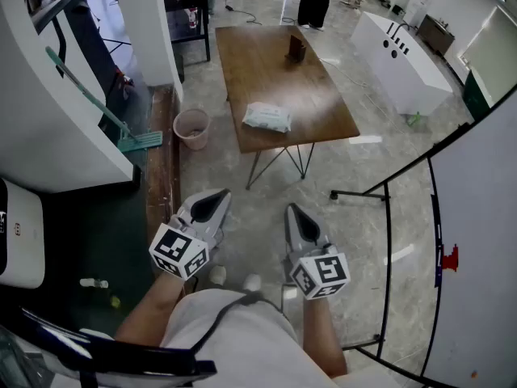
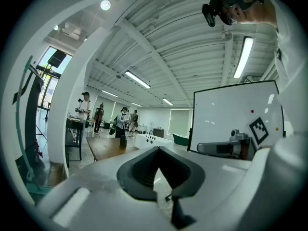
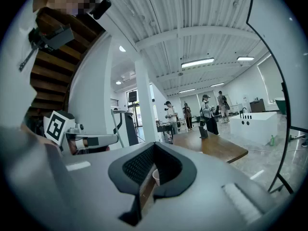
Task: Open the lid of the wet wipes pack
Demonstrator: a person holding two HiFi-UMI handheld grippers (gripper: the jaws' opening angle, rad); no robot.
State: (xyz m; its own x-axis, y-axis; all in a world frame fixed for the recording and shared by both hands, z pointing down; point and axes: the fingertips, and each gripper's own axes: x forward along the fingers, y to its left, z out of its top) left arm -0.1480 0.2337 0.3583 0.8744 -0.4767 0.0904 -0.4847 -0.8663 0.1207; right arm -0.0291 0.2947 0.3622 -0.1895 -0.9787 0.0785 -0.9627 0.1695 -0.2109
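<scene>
Wet wipes pack [image 1: 267,117]: lies flat on near end of wooden table [image 1: 266,71], far ahead, well apart from both claws. Lid too small to read from here; looks unopened. No step of the task begun, by the look of it.

Left gripper [image 1: 220,196]: pressed together, nothing between, held level and low, near the body. Right gripper [image 1: 293,210]: same, pressed together and empty, just right of the left one.

Risks, as judgement only:
- Long approach to table needed. Pink bucket [image 1: 192,128] on floor just left of table's near corner, green-handled broom [image 1: 89,95] further left, black stand legs [image 1: 363,192] under whiteboard [image 1: 477,257] at right. Could clip or trip on any of these on the way in.
- Soft, light pack, close to table's near edge. Could slide or drop off if pushed at the lid with no hold-down. Probably needs pinning with one claw and lifting the flap with the other.
- Both claws closed. Must spread before taking the flap; otherwise just pokes and shoves the pack.
- Thin lid lip. Easy to miss, or to pinch the film instead and lift the whole pack.
- Small dark object [image 1: 296,49] at far end of table: well apart from pack, little risk.
</scene>
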